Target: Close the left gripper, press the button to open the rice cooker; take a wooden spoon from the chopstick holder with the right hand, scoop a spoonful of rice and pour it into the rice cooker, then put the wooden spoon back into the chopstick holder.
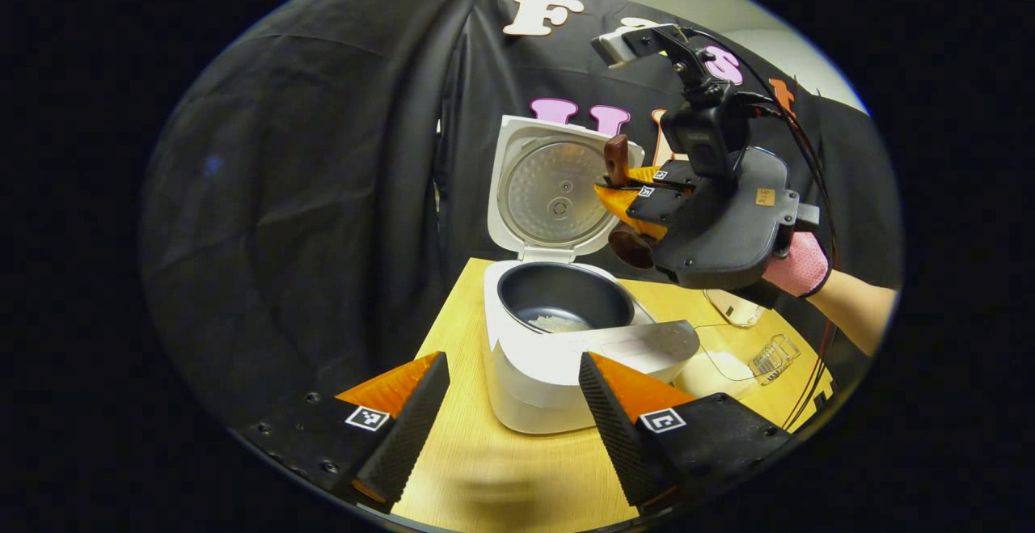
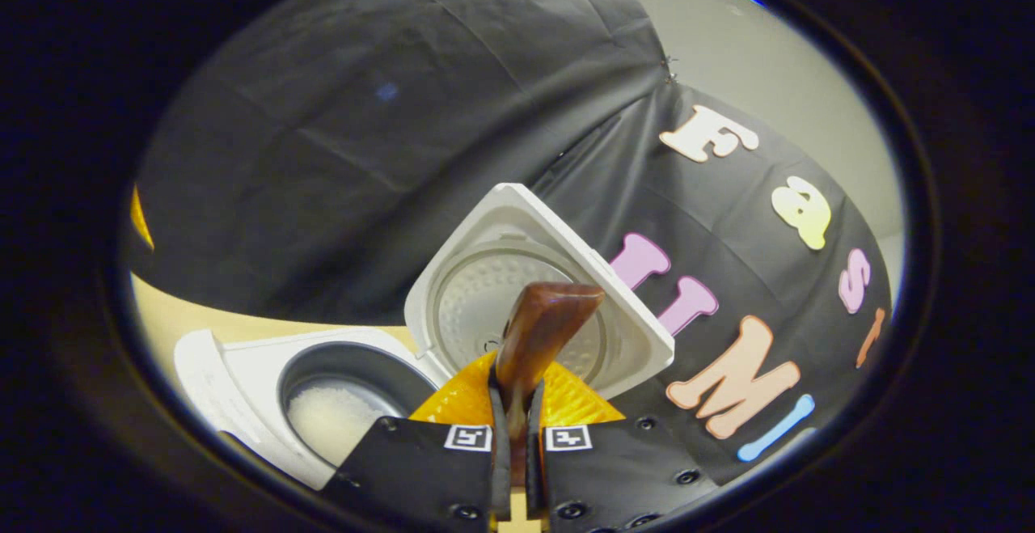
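Right tool [image 2: 517,468] has its fingers pressed together on the handle of the dark brown wooden spoon [image 2: 538,331], and in the left gripper view that tool [image 1: 627,205] hangs above and just right of the cooker, gripped by a gloved hand [image 1: 796,264]. Left tool [image 1: 509,403] sits near, its fingers spread wide and holding nothing.

On the pale wooden table [image 1: 501,468], the white rice cooker [image 1: 534,371] stands with its lid [image 1: 550,185] raised upright at the far side, so the opening step looks done. Its dark inner pot [image 1: 566,298] holds a small heap of white rice [image 2: 331,420], so the scoop appears poured. What seems left is returning the spoon; I cannot make out the chopstick holder for certain among the things at the right.
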Tool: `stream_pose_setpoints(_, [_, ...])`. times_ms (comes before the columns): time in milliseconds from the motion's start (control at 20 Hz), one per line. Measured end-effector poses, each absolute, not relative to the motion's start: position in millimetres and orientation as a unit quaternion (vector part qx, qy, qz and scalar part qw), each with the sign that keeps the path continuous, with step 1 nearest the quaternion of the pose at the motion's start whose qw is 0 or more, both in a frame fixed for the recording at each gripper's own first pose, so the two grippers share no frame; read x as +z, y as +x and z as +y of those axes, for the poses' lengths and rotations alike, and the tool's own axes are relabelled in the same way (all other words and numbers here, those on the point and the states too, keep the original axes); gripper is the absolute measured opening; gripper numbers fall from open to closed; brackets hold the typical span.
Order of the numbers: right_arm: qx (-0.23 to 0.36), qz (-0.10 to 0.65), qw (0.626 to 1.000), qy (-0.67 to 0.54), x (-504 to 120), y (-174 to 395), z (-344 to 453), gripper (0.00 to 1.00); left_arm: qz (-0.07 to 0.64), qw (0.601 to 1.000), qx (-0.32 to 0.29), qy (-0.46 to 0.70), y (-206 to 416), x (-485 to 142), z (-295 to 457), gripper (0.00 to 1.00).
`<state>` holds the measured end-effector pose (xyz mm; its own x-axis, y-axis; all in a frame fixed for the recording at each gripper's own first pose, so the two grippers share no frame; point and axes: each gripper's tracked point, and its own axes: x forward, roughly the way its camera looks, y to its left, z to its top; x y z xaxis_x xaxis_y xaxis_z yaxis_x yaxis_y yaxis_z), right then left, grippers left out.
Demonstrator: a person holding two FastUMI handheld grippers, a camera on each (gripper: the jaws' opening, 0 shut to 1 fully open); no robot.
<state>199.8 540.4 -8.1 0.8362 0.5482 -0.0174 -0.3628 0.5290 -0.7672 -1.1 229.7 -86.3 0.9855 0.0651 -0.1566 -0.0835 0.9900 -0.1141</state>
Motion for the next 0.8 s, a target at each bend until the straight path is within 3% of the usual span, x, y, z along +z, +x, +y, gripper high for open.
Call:
stream_pose_setpoints(550, [0.237,-0.017,0.955,-0.179,52.2,209.3,415.1,0.1,0.068,0.997,-0.015,-0.047,11.3,-75.3,186.3,0.96])
stream_pose_setpoints(800, [0.162,-0.025,0.978,-0.131,88.2,217.7,307.5,0.09,0.069,0.996,-0.036,-0.04,21.6,-71.0,162.8,0.96])
